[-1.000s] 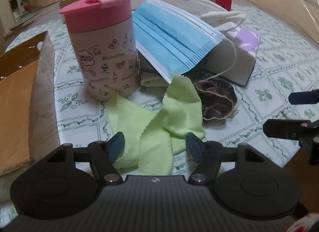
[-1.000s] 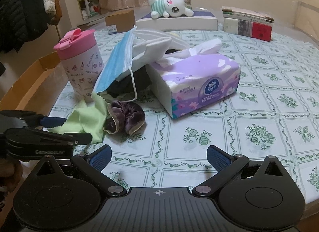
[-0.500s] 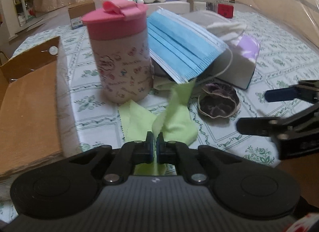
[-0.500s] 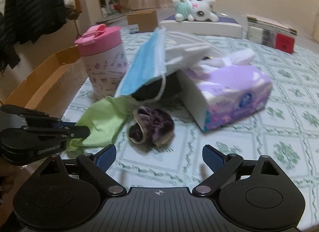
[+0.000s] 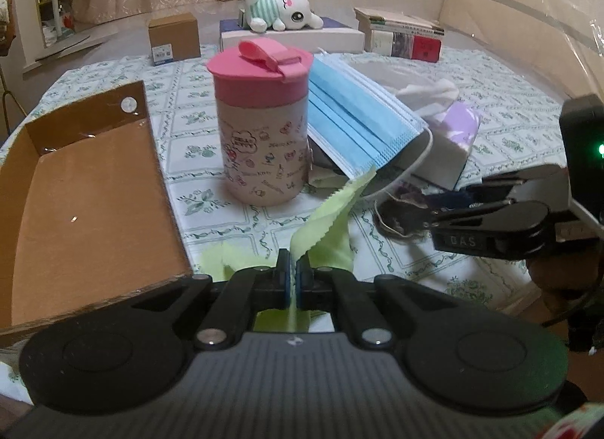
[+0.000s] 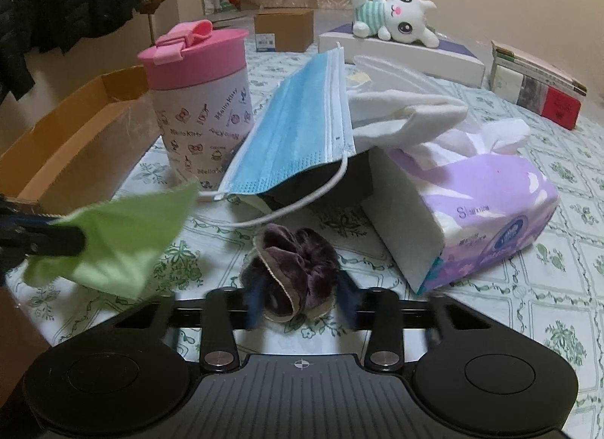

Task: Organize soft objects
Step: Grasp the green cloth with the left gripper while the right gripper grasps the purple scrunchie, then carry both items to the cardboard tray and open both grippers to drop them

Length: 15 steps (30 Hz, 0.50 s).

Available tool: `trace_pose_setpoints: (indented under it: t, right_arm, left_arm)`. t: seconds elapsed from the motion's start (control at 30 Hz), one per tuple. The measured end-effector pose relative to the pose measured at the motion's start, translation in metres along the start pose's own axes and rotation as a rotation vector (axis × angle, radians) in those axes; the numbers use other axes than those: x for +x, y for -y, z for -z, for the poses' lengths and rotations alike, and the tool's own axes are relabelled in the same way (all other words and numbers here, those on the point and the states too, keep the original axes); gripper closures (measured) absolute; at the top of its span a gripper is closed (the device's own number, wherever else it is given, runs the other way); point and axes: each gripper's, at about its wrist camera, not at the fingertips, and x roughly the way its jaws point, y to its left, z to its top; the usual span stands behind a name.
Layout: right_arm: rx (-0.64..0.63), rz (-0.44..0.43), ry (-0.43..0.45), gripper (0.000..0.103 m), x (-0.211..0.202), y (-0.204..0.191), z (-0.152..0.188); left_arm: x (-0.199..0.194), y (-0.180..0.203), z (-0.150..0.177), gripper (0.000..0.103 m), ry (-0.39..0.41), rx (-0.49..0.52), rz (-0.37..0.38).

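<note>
My left gripper [image 5: 293, 280] is shut on the light green cloth [image 5: 328, 227] and holds it lifted above the table; it also shows in the right wrist view [image 6: 120, 235], hanging from the left gripper's fingers [image 6: 41, 238]. My right gripper [image 6: 300, 305] is around the dark purple scrunchie [image 6: 298, 261] on the table, its blurred fingers close on either side; whether they grip it I cannot tell. In the left wrist view the right gripper [image 5: 434, 218] sits at the scrunchie [image 5: 396, 216]. A blue face mask [image 6: 298, 129] leans on a pile behind.
A pink-lidded cup [image 5: 264, 129] stands beside an open cardboard box [image 5: 83, 204] at the left. A purple tissue pack [image 6: 475, 212], white cloth [image 6: 407, 114], a plush bunny [image 6: 392, 17], books [image 6: 536, 84] and a small carton [image 5: 173, 38] lie further back.
My left gripper closed on the green cloth and lifted it up and back. My right gripper moved forward to the scrunchie and its fingers have narrowed around it.
</note>
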Motion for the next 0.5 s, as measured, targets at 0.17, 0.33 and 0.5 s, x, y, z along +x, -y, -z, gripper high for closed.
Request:
trace_pose_setpoints:
  t: [0.17,0.33,0.5]
  right_arm:
    - [0.033,0.0,0.0,0.083,-0.018,-0.004,0.006]
    - [0.05,-0.016,-0.007,0.084,-0.044,-0.014,0.015]
    - [0.032,-0.037,0.004,0.084,-0.07,-0.028,0.02]
  left_arm:
    - [-0.013,-0.002,-0.003,0.101,0.032,-0.01,-0.001]
    - [-0.03,-0.003,-0.006,0.101,0.073,-0.02,0.003]
    - [-0.049,-0.004,-0.009,0.101,0.109,-0.035,0.0]
